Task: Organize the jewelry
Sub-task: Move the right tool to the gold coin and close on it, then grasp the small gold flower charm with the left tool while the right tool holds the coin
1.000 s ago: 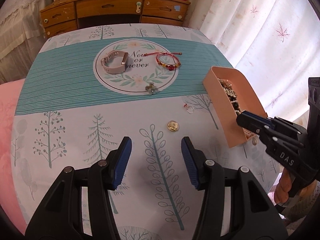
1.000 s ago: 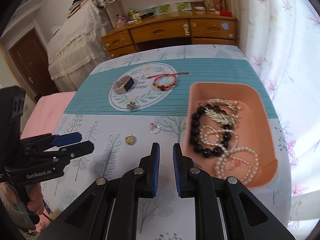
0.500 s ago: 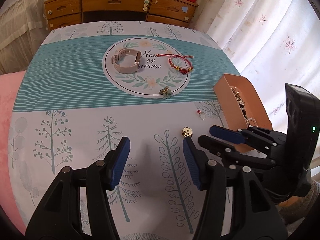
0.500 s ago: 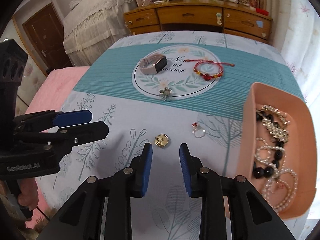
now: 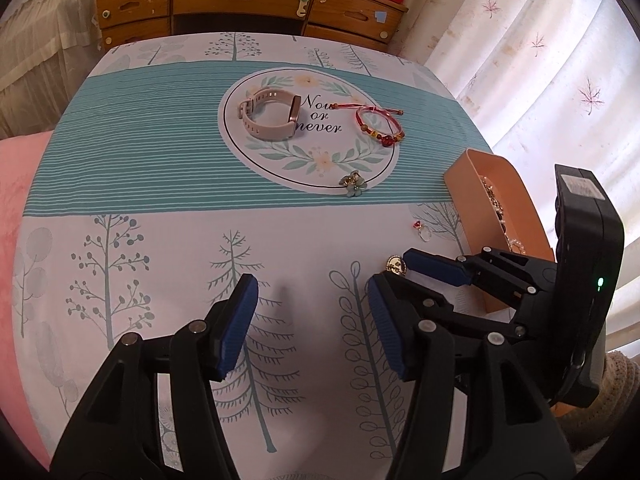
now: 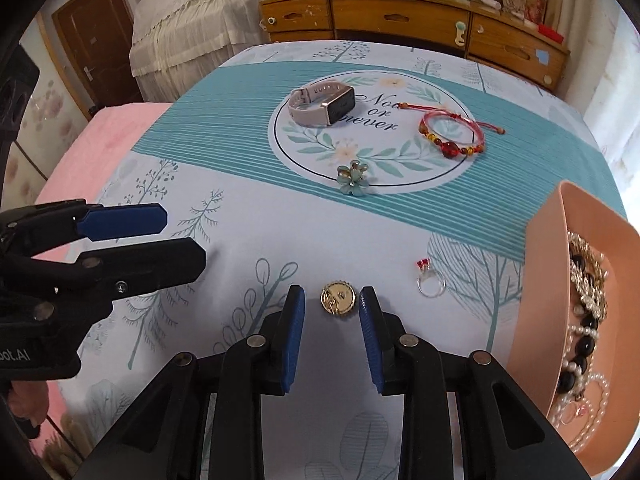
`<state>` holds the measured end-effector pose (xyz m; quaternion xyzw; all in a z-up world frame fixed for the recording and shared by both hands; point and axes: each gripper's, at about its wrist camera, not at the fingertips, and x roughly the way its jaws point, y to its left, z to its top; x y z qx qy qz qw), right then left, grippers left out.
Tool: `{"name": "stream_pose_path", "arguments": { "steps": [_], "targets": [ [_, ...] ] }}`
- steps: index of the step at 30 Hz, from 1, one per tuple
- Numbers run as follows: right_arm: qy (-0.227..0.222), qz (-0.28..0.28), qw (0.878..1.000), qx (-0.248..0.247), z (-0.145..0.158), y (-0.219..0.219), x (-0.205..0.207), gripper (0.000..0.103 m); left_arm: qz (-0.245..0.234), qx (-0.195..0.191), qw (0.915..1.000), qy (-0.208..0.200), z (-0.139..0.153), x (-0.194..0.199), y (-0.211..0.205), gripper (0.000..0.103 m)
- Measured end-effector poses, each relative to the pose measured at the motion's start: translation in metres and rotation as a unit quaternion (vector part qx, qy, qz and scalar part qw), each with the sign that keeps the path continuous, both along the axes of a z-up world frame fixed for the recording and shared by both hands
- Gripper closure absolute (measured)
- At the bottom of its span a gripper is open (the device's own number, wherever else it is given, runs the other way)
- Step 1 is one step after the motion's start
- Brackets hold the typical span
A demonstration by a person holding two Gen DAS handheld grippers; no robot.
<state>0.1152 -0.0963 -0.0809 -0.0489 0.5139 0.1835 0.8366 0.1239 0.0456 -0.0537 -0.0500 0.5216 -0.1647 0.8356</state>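
Right tool (image 6: 332,312) poised nose-down over the worktop (image 6: 280,240), jaws parted and empty, straddling the gold round brooch (image 6: 338,298) without touching it: one blue pad just left of the disc, the other just right, the disc lying flat slightly beyond the tips. No long axis to line up on a round piece, so probably only a short drop and a squeeze needed. Left tool (image 5: 310,328) also released, jaws wider, nothing between them, hanging over bare cloth to the left of the brooch and clearly the farther of the two from it. Just right of the brooch, a silver ring with a red stone (image 6: 430,282); farther right, the peach tray (image 6: 540,280) already holding pearl strands and dark beads, likely the destination. Farther off on the round printed motif, a teal flower clip (image 6: 352,180) at its near edge, a red beaded bracelet (image 6: 452,136) to the right and a pink smartwatch (image 6: 320,106) to the left. Surface covered in a cloth printed with trees and a teal striped band. Beyond, a wooden dresser (image 6: 400,20), a lace-draped bed (image 6: 192,32) far left, a pink blanket (image 6: 100,140) on the left and pale curtains (image 5: 540,40) on the right.
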Motion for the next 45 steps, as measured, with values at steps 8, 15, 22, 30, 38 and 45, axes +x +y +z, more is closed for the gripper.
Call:
{"name": "stream_pose_path", "arguments": {
  "steps": [8, 15, 22, 30, 38, 45],
  "targets": [
    [-0.031, 0.029, 0.998, -0.046, 0.000, 0.012, -0.009, 0.078, -0.007, 0.017, 0.9998, -0.004, -0.005, 0.013, -0.005, 0.049],
    [-0.033, 0.008, 0.999, -0.035, 0.005, -0.001, -0.009, 0.084, -0.051, 0.020, 0.9984, -0.013, -0.009, 0.032, -0.024, 0.049],
    [-0.054, -0.033, 0.998, 0.018, 0.038, -0.034, -0.013, 0.084, -0.124, 0.040, 0.9906, -0.041, -0.010, 0.056, -0.055, 0.049],
    [-0.074, -0.073, 0.993, 0.049, 0.067, -0.066, -0.015, 0.084, -0.188, 0.081, 0.9773, -0.057, -0.023, 0.080, -0.086, 0.049],
    [-0.072, -0.097, 0.991, 0.064, 0.073, -0.089, -0.023, 0.084, -0.218, 0.112, 0.9668, -0.071, -0.032, 0.086, -0.098, 0.069],
    [-0.070, -0.109, 0.989, 0.070, 0.074, -0.099, -0.032, 0.084, -0.224, 0.122, 0.9649, -0.064, -0.037, 0.088, -0.100, 0.079]
  ]
}}
